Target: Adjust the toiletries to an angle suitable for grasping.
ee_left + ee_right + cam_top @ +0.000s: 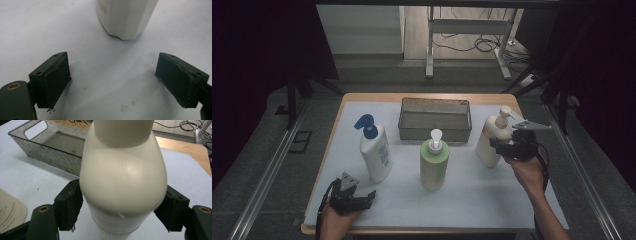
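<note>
A cream pump bottle stands at the table's right, tipped slightly to the left. My right gripper comes at it from the right, level with its body. In the right gripper view the bottle sits between the jaws of the right gripper, and both pads press on its sides. My left gripper rests near the front left edge. Its jaws stand wide apart with nothing between them. Just ahead of it is the base of a white bottle, the one with the blue pump.
A green bottle with a white pump stands mid-table. A grey mesh basket sits at the back centre, and its wall lies just beyond the cream bottle. A white sheet covers the wooden table.
</note>
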Tool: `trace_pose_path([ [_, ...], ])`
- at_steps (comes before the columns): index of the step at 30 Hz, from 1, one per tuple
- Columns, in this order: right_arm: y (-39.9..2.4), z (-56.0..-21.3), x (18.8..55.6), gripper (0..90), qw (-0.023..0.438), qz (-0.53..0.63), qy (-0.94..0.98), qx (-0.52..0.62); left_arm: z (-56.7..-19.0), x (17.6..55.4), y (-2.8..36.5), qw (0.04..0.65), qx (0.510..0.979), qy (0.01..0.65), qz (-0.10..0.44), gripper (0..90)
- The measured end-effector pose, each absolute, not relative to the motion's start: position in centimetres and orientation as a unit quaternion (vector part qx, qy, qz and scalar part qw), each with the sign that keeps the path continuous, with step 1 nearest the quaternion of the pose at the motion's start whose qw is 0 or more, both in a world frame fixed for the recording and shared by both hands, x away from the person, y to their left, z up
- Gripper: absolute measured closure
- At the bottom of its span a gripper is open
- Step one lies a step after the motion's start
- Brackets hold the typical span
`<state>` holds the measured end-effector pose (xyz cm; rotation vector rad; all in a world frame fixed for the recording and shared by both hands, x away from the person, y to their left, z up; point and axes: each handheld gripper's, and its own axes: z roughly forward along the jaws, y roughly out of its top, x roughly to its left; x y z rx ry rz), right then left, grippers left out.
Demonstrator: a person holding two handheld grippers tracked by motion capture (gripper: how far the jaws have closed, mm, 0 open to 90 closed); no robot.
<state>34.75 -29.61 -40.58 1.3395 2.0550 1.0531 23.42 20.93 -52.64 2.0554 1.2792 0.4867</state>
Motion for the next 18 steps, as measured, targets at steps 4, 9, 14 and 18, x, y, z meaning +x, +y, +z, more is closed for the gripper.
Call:
trace_pose_path([
  [4, -29.4, -40.5, 35.2, 29.9, 0.234, 0.385, 0.747, 0.489, -52.6, 23.4, 20.9, 0.330, 0.786, 0.489, 0.186, 12.1],
  [9, -29.1, -40.6, 35.8, 31.1, 0.234, 0.383, 0.747, 0.491, -52.6, 23.4, 20.9, 0.330, 0.786, 0.489, 0.186, 12.1],
  [14, -28.9, -40.7, 36.2, 33.8, 0.236, 0.382, 0.745, 0.494, -52.6, 23.4, 20.9, 0.330, 0.786, 0.490, 0.186, 12.1],
  [18, -29.0, -40.8, 36.3, 34.2, 0.233, 0.384, 0.744, 0.494, -52.6, 23.4, 20.9, 0.330, 0.786, 0.489, 0.186, 12.1],
])
